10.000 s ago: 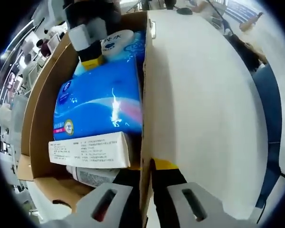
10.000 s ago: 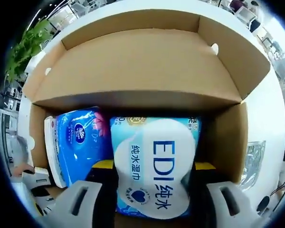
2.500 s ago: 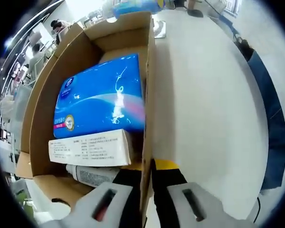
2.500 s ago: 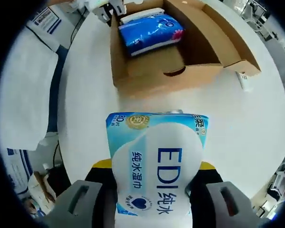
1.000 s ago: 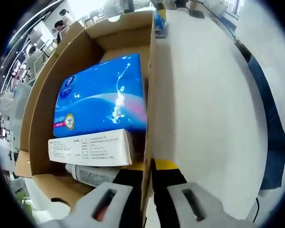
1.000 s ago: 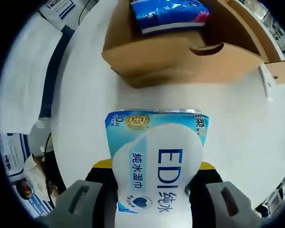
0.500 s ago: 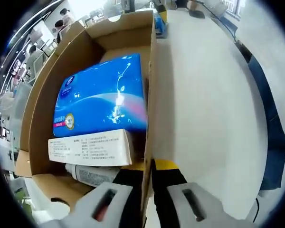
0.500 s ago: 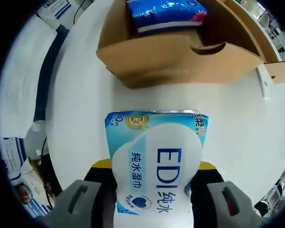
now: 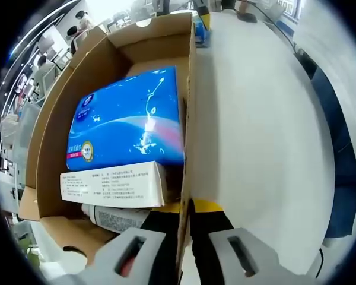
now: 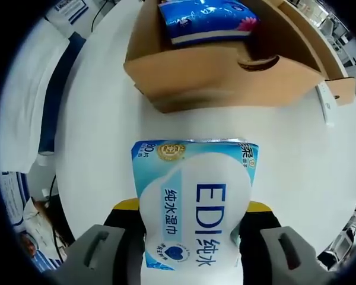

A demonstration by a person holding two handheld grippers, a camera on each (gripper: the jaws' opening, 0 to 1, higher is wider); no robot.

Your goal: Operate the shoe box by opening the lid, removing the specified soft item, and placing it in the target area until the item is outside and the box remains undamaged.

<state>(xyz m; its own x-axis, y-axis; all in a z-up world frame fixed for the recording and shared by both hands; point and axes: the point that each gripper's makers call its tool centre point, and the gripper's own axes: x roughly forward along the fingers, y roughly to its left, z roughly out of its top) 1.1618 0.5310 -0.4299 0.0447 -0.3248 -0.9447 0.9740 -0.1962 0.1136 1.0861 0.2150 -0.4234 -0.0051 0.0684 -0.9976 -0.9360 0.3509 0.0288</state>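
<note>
White counter [image 10: 320,178]: right tongs [image 10: 193,237], clamped on wipes pack [image 10: 193,196], have carried it clear of shoe box [image 10: 225,77]; left tongs [image 9: 184,228] pinch the box wall; placement remains.

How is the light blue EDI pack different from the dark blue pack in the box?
The EDI wipes pack is pale blue with a big white patch and large letters; the dark blue pack is deep blue with a swirl.
The EDI wipes pack is outside the shoe box, held over the white table by the right gripper; the dark blue pack lies inside it.
Both look like soft plastic packs.
</note>
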